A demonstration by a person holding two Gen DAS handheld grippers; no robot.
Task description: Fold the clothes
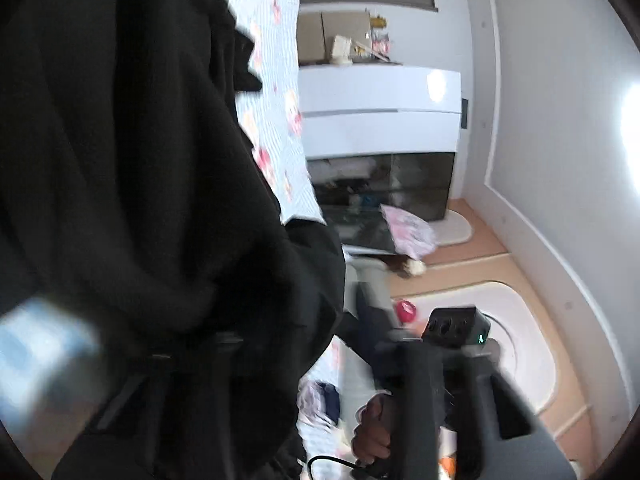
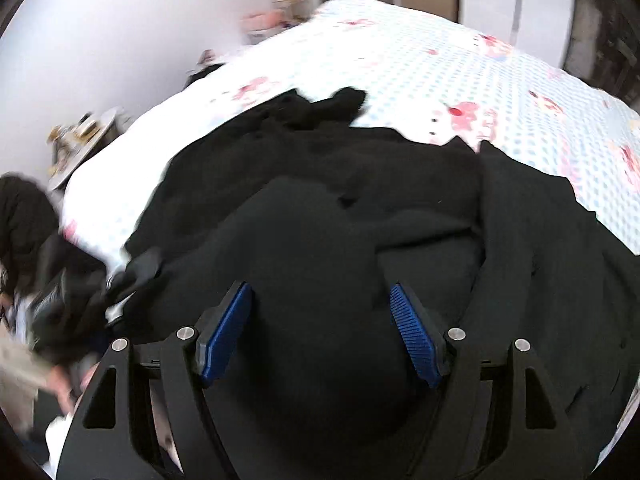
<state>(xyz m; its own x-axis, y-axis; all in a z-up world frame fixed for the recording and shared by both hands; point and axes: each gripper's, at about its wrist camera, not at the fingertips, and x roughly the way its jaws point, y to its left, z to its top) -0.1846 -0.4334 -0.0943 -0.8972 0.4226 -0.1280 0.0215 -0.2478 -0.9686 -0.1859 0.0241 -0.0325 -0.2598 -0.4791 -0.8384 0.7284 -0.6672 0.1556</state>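
Left wrist view: black garment (image 1: 132, 184) fills the left two-thirds of the frame, bunched and hanging right in front of the lens. Left gripper's own fingers are buried under the cloth, so can't tell whether its jaws are apart or closed. Patterned bedsheet (image 1: 276, 92) shows as a strip at upper centre. White cabinet (image 1: 380, 112) with a dark glass front sits centre-right. Lower right: the right gripper (image 1: 440, 360), blurred, with a hand (image 1: 372, 432) on its handle.

Right wrist view: person's dark hair (image 2: 24, 216) at the left edge, motion-blurred. Right gripper (image 2: 320, 320) at bottom centre, blue pads (image 2: 414, 340) well apart, jaws wide open, black fabric lying between them but not pinched. The black garment (image 2: 360, 184) is spread crumpled over the near half of the bed. Bedsheet (image 2: 460, 80), white with blue dots and pink prints, runs across the upper right.
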